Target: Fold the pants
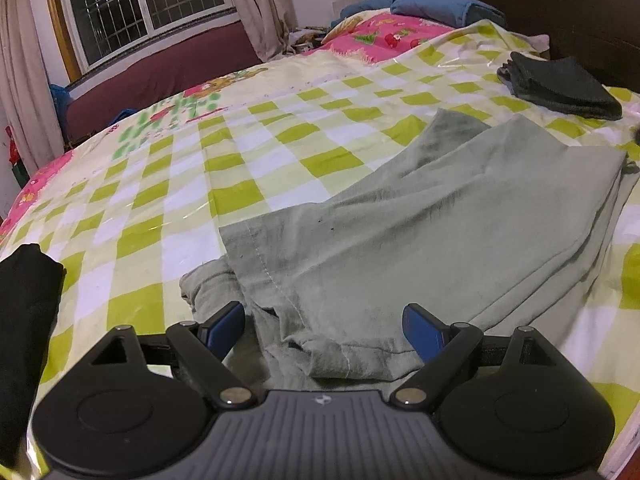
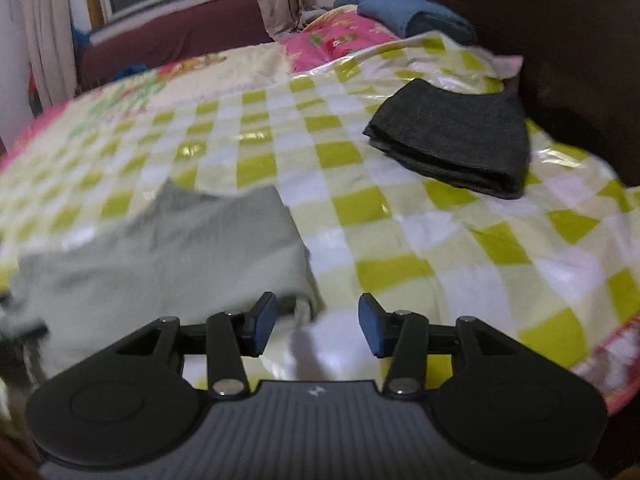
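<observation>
The green pants (image 1: 420, 216) lie between the spread jaws of the left gripper (image 1: 324, 330), while the right gripper (image 2: 316, 324) gapes just beside their edge.

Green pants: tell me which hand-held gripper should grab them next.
Left. The left hand-held gripper is open, its fingers either side of the green pants. The right hand-held gripper is open over bare bedcover.

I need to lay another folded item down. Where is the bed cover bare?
Bare checkered cover lies between the green pants and the folded dark cloth, and beyond the pants toward the window. Crowded: the headboard end, with pink bedding and blue cloth.
</observation>
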{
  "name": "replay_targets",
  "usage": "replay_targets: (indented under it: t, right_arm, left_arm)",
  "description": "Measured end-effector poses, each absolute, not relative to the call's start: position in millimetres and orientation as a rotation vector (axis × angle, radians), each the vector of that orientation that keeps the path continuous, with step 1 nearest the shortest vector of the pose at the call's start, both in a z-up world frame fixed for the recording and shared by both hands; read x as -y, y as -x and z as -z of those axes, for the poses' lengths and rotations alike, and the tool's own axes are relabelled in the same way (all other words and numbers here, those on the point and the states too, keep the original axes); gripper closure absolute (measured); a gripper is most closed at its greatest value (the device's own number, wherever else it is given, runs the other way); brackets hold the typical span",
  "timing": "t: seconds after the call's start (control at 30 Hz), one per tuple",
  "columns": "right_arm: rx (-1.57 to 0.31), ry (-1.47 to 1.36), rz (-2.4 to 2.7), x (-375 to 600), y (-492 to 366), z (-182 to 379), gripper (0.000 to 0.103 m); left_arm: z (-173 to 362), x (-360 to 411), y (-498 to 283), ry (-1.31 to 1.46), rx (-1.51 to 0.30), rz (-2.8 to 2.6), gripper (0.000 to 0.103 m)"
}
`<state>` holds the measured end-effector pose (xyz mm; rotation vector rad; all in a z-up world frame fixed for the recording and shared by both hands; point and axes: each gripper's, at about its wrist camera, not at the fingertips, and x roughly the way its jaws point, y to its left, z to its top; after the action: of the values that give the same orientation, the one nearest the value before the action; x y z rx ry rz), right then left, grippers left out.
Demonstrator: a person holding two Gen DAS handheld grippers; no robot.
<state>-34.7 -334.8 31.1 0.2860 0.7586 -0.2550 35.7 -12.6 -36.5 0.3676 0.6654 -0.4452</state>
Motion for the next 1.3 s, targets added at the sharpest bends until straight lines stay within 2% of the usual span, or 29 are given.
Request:
replay_targets:
  t: [0.23, 0.3, 0.33, 0.37, 0.47, 0.57, 0.73, 0.9, 1.03, 1.13, 1.3]
  right_arm:
    - [-0.916, -0.625, 0.080, 381.7, -42.9, 33.0, 0.051]
    - [-0.913, -0.692, 0.057, 383.7, -45.1, 37.1, 0.066]
    - [-0.898, -0.742, 0.028, 384.4, -42.5, 35.6, 0.090]
    - [-0.872, -0.789, 0.000, 384.6, -37.7, 32.8, 0.094]
    - [-0.829, -0.772, -0.025, 379.3, -27.8, 24.0, 0.095]
    - [-0.867, -0.810, 0.000, 372.1, -32.3, 26.4, 0.097]
    - [-0.784, -0.745, -0.234, 297.7, -57.1, -32.7, 0.097]
    - [-0.825, -0.465, -0.458, 175.0, -94.3, -60.8, 0.097]
    - [-0.888, -0.179, -0.525, 84.7, -104.7, -36.2, 0.097]
    - [-0.913, 0.005, -0.559, 43.8, -100.3, -17.6, 0.097]
    - [-0.904, 0.197, -0.595, 28.1, -81.7, -16.6, 0.096]
  left_arm:
    - [36.8, 16.2, -35.1, -0.388, -0.656, 0.441, 0.004]
    - [38.9, 16.9, -36.7, -0.390, -0.666, 0.443, 0.004]
    - [40.1, 17.0, -37.4, -0.391, -0.671, 0.443, 0.003]
    - [40.9, 16.8, -38.1, -0.390, -0.675, 0.444, 0.003]
    - [42.0, 15.8, -39.3, -0.380, -0.681, 0.446, 0.002]
    - [41.4, 14.5, -39.3, -0.371, -0.683, 0.447, 0.002]
    - [33.3, 3.6, -39.5, -0.325, -0.680, 0.439, 0.002]
    - [17.1, -27.8, -34.1, -0.279, -0.662, 0.390, 0.002]
    - [9.4, -63.5, -23.1, -0.212, -0.669, 0.354, 0.002]
    - [2.8, -82.4, -17.1, -0.175, -0.660, 0.330, 0.002]
    - [7.2, -100.1, -13.1, -0.152, -0.686, 0.339, 0.002]
